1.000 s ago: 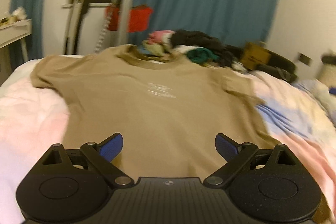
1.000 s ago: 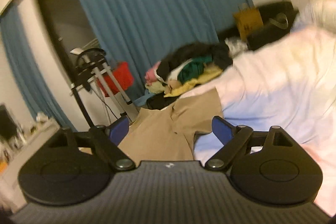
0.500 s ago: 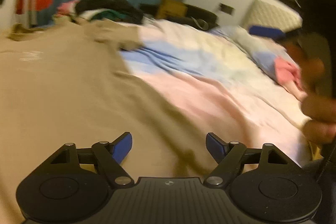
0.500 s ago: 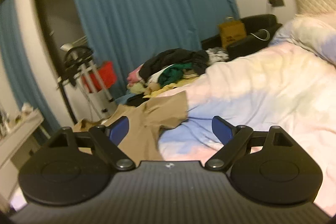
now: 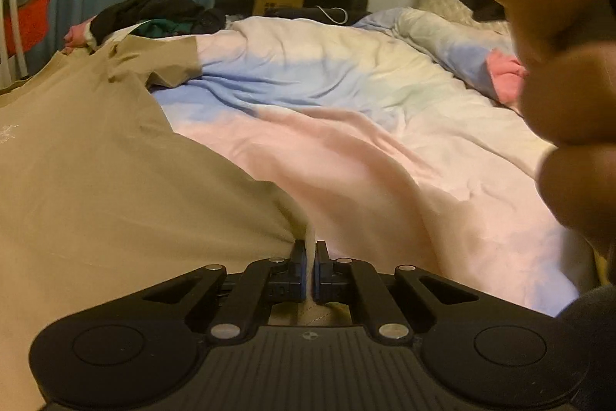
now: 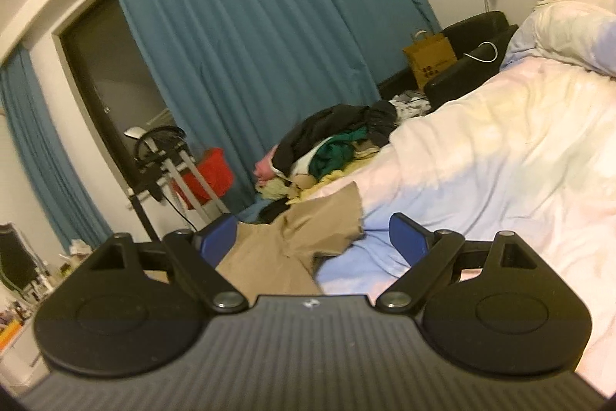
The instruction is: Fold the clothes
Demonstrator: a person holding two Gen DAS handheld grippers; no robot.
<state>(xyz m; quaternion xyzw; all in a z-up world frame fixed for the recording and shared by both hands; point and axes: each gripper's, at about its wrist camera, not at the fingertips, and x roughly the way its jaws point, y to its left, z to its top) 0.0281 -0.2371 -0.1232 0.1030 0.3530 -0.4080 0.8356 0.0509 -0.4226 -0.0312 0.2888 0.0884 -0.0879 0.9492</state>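
At the bed's near edge, my left gripper pinches the tan shirt's hem corner, apparently to fold it; my right gripper hovers, fingers apart.

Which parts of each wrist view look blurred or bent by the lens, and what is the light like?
Left wrist view: dim, warm yellowish light; the hand at the right edge is a large out-of-focus smear, while the tan T-shirt reads fairly clearly. Right wrist view: the fisheye bows the teal curtain and wall edge; corners darken.
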